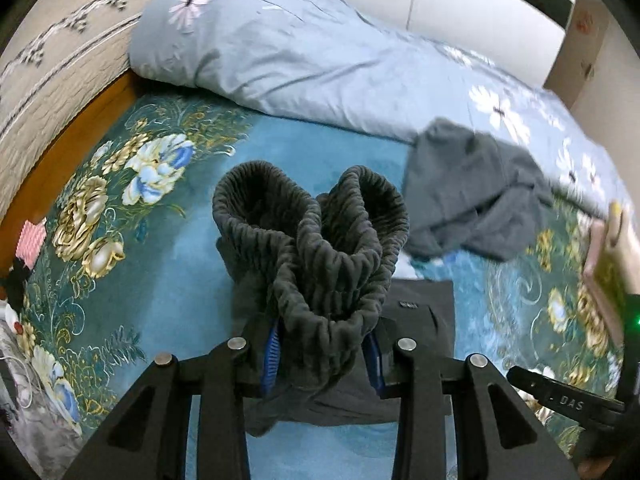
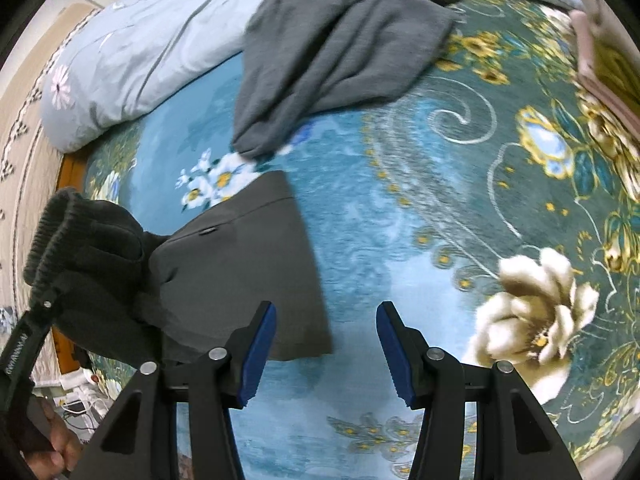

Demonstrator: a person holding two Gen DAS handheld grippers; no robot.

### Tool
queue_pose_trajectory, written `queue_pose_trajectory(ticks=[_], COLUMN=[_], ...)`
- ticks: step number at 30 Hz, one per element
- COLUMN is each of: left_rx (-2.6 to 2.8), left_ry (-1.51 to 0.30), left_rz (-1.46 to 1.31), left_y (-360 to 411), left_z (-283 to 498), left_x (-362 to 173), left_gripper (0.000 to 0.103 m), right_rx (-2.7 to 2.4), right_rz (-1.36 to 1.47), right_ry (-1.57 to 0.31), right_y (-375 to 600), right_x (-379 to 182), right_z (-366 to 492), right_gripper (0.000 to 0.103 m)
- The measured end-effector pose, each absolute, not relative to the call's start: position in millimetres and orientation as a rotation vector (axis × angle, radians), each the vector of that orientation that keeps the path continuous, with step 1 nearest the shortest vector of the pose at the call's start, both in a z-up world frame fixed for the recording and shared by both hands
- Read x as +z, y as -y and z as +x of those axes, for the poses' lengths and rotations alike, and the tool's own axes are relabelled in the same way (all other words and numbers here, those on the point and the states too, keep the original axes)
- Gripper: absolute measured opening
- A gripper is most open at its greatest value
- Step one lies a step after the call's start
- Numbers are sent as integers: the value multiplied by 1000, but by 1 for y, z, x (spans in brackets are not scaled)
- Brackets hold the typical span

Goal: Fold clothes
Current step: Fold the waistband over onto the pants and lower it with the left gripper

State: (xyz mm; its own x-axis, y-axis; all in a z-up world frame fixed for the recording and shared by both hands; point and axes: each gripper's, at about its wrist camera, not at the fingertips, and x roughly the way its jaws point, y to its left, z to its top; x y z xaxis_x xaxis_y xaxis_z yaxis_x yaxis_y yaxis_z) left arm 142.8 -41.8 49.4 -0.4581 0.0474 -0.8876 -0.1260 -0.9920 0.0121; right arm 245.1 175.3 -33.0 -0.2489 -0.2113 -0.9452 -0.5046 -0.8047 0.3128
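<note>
A floral blue blanket (image 2: 360,240) covers the bed, with a crumpled grey garment (image 2: 332,48) near the duvet (image 1: 320,60). The left hand-held gripper (image 1: 324,360) clamps grey trousers (image 1: 312,240) by the bunched waistband; their small label is unreadable. The right hand-held gripper (image 2: 326,354) is released.

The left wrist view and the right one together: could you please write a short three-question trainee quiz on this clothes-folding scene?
1. True or false: the left gripper is shut on the dark ribbed waistband.
2. What is between the fingers of the right gripper? A) a sock B) nothing C) the pillow
3. What lies crumpled near the light blue floral pillow?

Key: 1 true; 2 B; 3 a grey garment, on the floral blanket.
</note>
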Motion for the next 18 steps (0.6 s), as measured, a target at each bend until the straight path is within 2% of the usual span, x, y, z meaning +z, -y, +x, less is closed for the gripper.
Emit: queue_pose_trajectory(ticks=[11,18], left_rx=[2534,2519], left_ry=[-532,-575], left_rz=[-1609,-1660], left_y=[-30,-46], left_z=[174,178], left_x=[4,-2], left_gripper=[38,47], right_rx=[2113,2102], right_rz=[-1752,-1733], right_ry=[-946,-950], right_y=[-210,-219], right_x=[-46,-48], right_z=[269,275], right_gripper=[55,55])
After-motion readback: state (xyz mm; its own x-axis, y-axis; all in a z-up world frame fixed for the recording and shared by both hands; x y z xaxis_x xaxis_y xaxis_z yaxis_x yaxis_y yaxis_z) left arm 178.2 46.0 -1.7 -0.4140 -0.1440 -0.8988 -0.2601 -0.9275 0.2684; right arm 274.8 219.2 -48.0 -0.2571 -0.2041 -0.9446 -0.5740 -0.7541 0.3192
